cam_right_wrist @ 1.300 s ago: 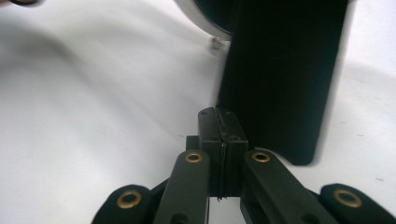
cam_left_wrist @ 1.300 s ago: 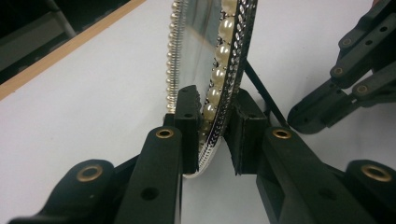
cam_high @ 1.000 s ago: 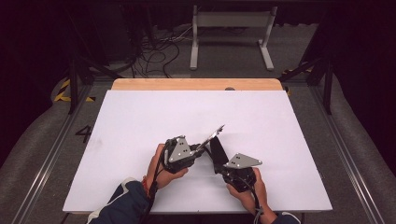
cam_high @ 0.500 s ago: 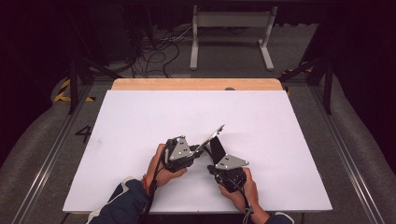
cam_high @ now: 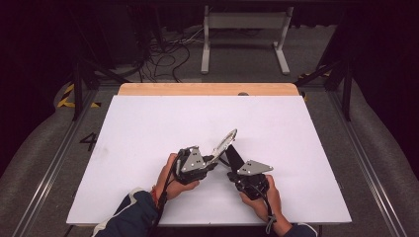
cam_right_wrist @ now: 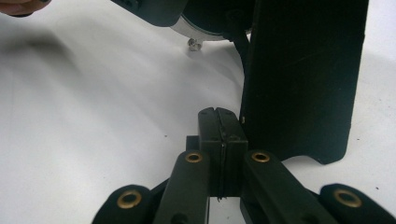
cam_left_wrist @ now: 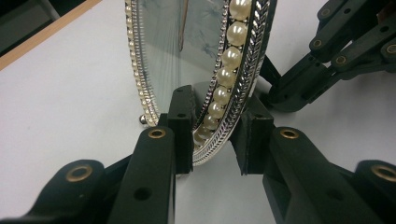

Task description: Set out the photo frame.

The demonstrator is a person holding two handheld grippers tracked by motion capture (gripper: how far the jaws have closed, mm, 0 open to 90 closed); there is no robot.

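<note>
The left hand-held gripper (cam_left_wrist: 212, 140) straddles the lower rim of a pearl-trimmed oval mirror (cam_left_wrist: 187, 51); its jaws have just been opening, one pad off the rim. The right hand-held gripper (cam_right_wrist: 222, 128), jaws pressed together and empty, rests just beside the mirror's black back stand (cam_right_wrist: 303, 79) on the desk (cam_high: 148, 128). The mirror appears propped on its stand, release nearly finished, with both grippers left to withdraw.

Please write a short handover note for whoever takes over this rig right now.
Left claw: its jaws sit on either side of the rim of the oval pearl-and-silver picture frame and have just been opening; I cannot tell whether the pads press on it.
Right claw: shut, holding nothing, close beside the frame's black flat back stand.
Things: the frame stands tilted on the white table, with the stand folded out behind it.
Done: the frame appears to be propped up.
Left: probably check that it stands alone, then back both claws away.
</note>
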